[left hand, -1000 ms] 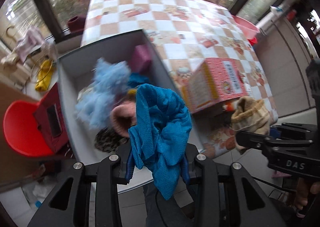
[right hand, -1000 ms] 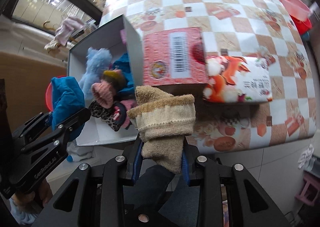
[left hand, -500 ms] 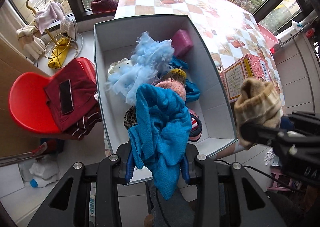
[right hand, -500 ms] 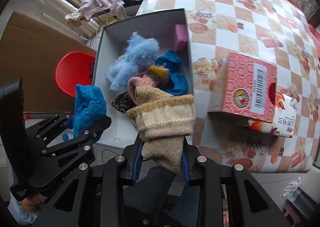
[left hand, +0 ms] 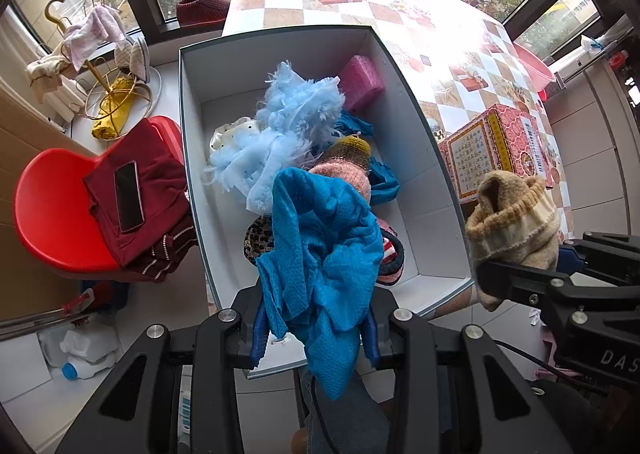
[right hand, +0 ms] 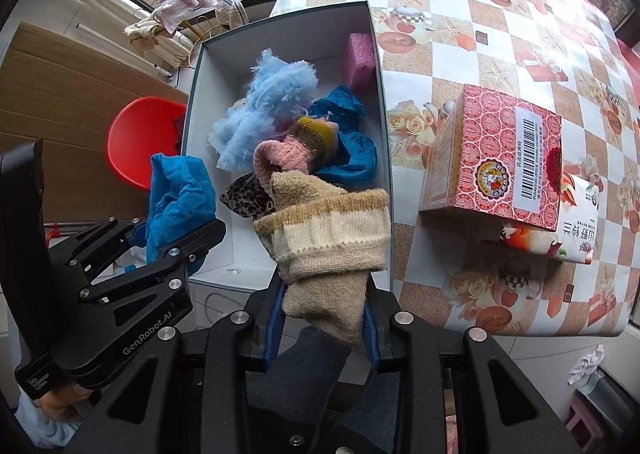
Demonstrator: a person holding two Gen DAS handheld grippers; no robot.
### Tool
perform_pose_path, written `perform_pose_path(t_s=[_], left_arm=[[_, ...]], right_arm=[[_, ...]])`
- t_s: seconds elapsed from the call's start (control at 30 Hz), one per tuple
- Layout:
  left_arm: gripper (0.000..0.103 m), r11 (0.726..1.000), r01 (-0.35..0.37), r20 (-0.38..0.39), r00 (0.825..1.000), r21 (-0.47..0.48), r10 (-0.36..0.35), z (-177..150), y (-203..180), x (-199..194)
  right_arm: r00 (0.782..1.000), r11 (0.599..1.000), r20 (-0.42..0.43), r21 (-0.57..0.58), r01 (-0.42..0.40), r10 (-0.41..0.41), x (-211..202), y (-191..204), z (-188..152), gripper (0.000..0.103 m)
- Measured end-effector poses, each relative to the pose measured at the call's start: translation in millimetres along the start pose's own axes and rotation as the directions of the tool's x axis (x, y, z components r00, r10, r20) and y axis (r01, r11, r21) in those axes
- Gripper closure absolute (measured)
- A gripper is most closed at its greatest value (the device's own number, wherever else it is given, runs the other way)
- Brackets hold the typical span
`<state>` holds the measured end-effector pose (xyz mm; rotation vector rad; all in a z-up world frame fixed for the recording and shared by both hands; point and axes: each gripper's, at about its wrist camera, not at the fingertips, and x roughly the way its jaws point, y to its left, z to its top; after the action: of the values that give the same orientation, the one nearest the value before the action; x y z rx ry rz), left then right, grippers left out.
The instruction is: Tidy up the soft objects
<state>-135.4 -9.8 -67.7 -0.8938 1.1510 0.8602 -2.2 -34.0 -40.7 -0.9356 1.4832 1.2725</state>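
My left gripper (left hand: 316, 338) is shut on a bright blue knitted cloth (left hand: 320, 254), which hangs bunched over the near end of a grey open box (left hand: 280, 66). My right gripper (right hand: 324, 318) is shut on a beige knitted sock (right hand: 328, 238) above the box's near right corner. The same sock (left hand: 512, 218) and gripper show at the right of the left wrist view. Inside the box lie a fluffy light-blue piece (left hand: 288, 122), a pink foam block (left hand: 360, 82), a pink knit item (left hand: 344, 178), a teal cloth (right hand: 348, 150) and a leopard-print piece (right hand: 244, 198).
The box stands beside a table with a checked cloth (right hand: 500, 34). On the table are a red patterned carton (right hand: 496, 158) and a tissue pack (right hand: 560, 230). Left of the box, a red chair (left hand: 52, 206) carries dark red clothing and a phone (left hand: 128, 194). A gold rack (left hand: 96, 66) holds cloths.
Both grippers have swung left from beside the table to over the box, each still holding its item. Between the half-second-old frames and now the view barely changed.
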Motion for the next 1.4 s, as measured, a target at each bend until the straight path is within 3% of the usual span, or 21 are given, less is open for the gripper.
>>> perform_pose_path(t_s=[0.33, 0.43, 0.47, 0.5, 0.57, 0.7, 0.8, 0.9, 0.93, 0.97, 1.0, 1.1, 1.17, 1.4], left_arm=[[0.062, 1.000, -0.012, -0.013, 1.000, -0.009, 0.012, 0.0, 3.7, 4.7], [0.047, 1.000, -0.013, -0.011, 1.000, -0.011, 0.013, 0.4, 4.4, 5.3], [0.038, 1.000, -0.011, -0.012, 1.000, -0.013, 0.011, 0.3, 5.0, 5.3], [0.027, 1.000, -0.009, -0.016, 1.000, -0.016, 0.009, 0.2, 5.6, 5.4], [0.021, 1.000, -0.009, -0.022, 1.000, -0.019, 0.008, 0.3, 5.8, 5.1], [0.016, 0.999, -0.023, -0.010, 1.000, -0.026, 0.023, 0.5, 6.8, 1.7], [0.016, 0.999, -0.031, 0.072, 0.997, -0.034, 0.033, 1.3, 6.3, -13.8], [0.016, 0.995, -0.096, 0.230, 0.968, -0.042, 0.103, 0.5, 3.0, -47.1], [0.016, 0.994, -0.103, 0.278, 0.954, -0.044, 0.112, -0.5, 1.9, -60.0], [0.016, 0.994, -0.098, 0.293, 0.950, -0.052, 0.109, 0.5, 3.6, -67.1], [0.015, 0.994, -0.085, 0.284, 0.953, -0.066, 0.101, 2.1, 5.6, -71.6], [0.015, 0.997, 0.034, 0.181, 0.983, -0.074, -0.020, 11.1, 15.3, -65.1], [0.015, 0.995, 0.059, 0.117, 0.992, -0.085, -0.049, 11.8, 19.2, -59.0], [0.015, 0.998, -0.041, 0.034, 0.998, -0.057, 0.043, -5.5, 14.1, -61.8]], right_arm=[[1.000, 1.000, -0.015, -0.031, 0.005, -0.006, 5.7, 5.6, 7.1, 0.069], [1.000, 0.999, -0.012, -0.052, 0.005, -0.006, 8.1, 11.8, 14.0, 0.068], [1.000, 0.998, -0.013, -0.059, 0.002, -0.003, 8.7, 14.3, 16.8, 0.055], [1.000, 0.998, -0.013, -0.062, 0.001, -0.002, 9.1, 15.5, 18.4, 0.033], [1.000, 0.997, 0.007, -0.071, 0.008, -0.007, 5.9, 18.9, 20.6, 0.014], [0.999, 0.997, 0.043, -0.082, 0.012, -0.009, -4.2, 21.6, 21.4, 0.013], [0.998, 0.998, 0.062, -0.055, 0.005, -0.001, -11.4, 17.5, 21.1, 0.013], [0.996, 1.000, 0.091, -0.029, 0.005, -0.002, -22.6, 11.1, 18.5, 0.013], [0.995, 1.000, 0.105, -0.021, 0.004, -0.002, -27.6, 9.1, 17.8, 0.011], [0.993, 1.000, 0.120, -0.007, -0.015, 0.015, -32.1, 6.6, 18.0, 0.000], [0.990, 1.000, 0.137, 0.007, -0.021, 0.020, -38.4, 3.7, 18.3, 0.000], [0.985, 0.999, 0.174, 0.021, -0.028, 0.023, -52.9, 0.4, 18.1, 0.000], [0.982, 0.999, 0.184, 0.020, -0.036, 0.032, -60.0, 0.9, 17.3, 0.000], [0.987, 1.000, 0.160, -0.025, 0.009, -0.004, -59.6, 13.2, 14.1, 0.000]])
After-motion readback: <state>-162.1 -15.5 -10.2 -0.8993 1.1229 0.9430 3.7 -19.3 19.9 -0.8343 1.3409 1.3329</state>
